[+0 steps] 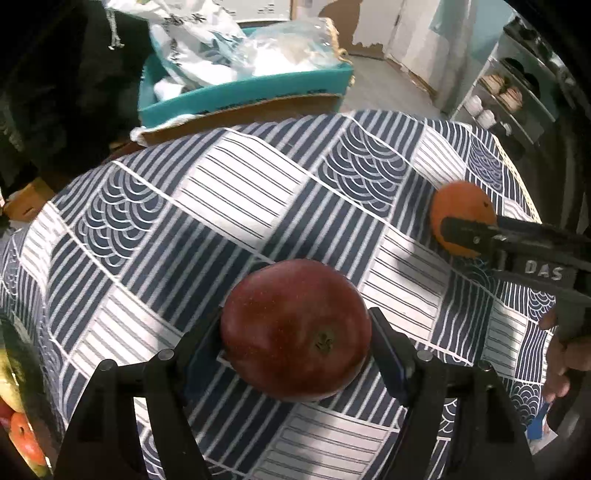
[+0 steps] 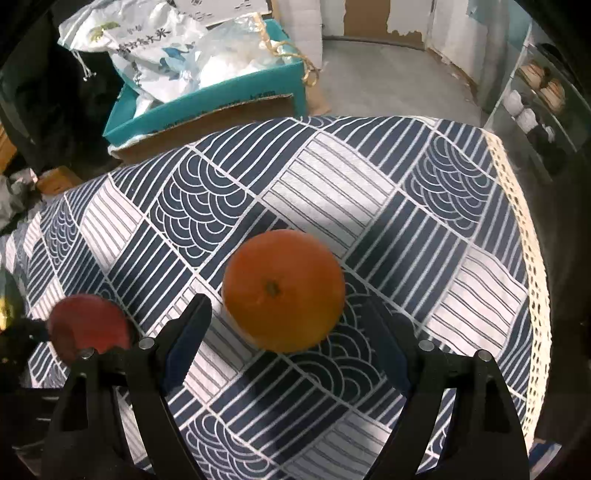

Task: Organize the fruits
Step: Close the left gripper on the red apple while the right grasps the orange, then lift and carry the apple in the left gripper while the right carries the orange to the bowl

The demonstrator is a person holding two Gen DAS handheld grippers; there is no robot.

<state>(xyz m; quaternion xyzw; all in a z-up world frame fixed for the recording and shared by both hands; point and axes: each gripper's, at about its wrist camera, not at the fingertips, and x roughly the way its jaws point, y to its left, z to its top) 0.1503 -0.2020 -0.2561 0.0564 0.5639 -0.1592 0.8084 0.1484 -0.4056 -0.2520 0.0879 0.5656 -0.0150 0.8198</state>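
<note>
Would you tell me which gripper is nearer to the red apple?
Left. The left gripper has its fingers against both sides of the red apple; the right gripper straddles the orange farther along the tablecloth.

a lived-in room of a home, likely a dining or storage corner. a table wears a navy and white patterned tablecloth (image 2: 332,177) with a cream lace edge (image 2: 517,192). behind it, a teal cardboard box (image 2: 207,99) holds printed plastic bags (image 2: 155,48). a shoe rack (image 1: 506,99) with pairs of shoes stands at the right. the far wall (image 2: 373,18) has peeling white covering over a grey floor (image 2: 388,77).
</note>
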